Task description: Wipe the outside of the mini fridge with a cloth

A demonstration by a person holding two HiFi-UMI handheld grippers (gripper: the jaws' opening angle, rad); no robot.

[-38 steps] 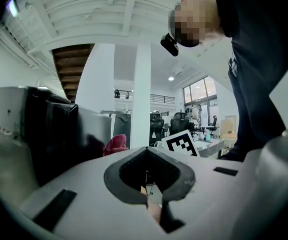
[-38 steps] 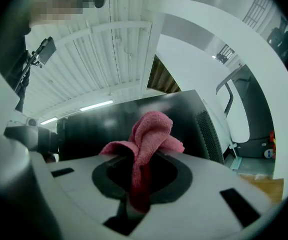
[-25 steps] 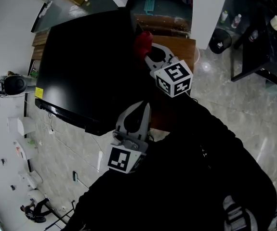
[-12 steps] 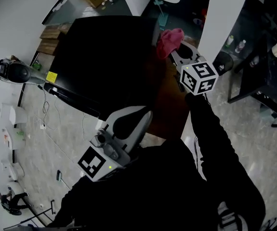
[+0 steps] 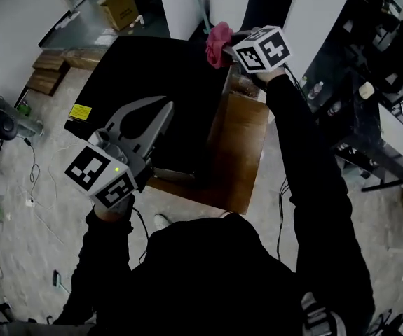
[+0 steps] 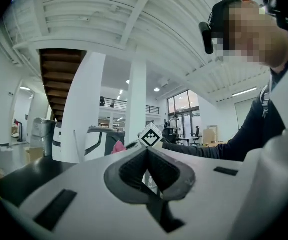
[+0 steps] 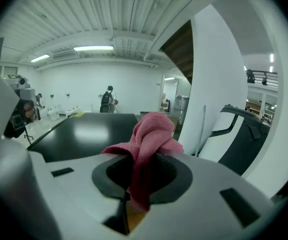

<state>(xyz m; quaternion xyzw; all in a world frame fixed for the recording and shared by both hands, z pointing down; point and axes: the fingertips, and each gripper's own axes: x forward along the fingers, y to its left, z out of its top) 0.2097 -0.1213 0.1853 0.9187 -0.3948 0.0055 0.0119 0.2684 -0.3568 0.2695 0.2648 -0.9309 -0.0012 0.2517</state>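
Observation:
The black mini fridge (image 5: 159, 82) fills the middle of the head view, seen from above, its glossy top (image 7: 83, 134) also showing in the right gripper view. My right gripper (image 5: 228, 47) hovers at the fridge's far right corner, shut on a pink cloth (image 5: 219, 42) that bunches up out of the jaws (image 7: 149, 134). My left gripper (image 5: 165, 105) is held over the fridge's near left part, shut with nothing between its jaws (image 6: 146, 151). From the left gripper view I see the cloth (image 6: 117, 147) and the right gripper's marker cube (image 6: 150, 135) ahead.
A brown wooden stand (image 5: 242, 142) sits against the fridge's right side. A cardboard box (image 5: 119, 5) and white pillars (image 5: 313, 12) stand behind. Black desks (image 5: 369, 117) are at the right. A yellow sticker (image 5: 80, 110) marks the fridge's left edge. A person (image 7: 107, 100) stands far off.
My right gripper has carried the pink cloth away from me to the fridge's far right corner. The left gripper has risen and swung left over the fridge top.

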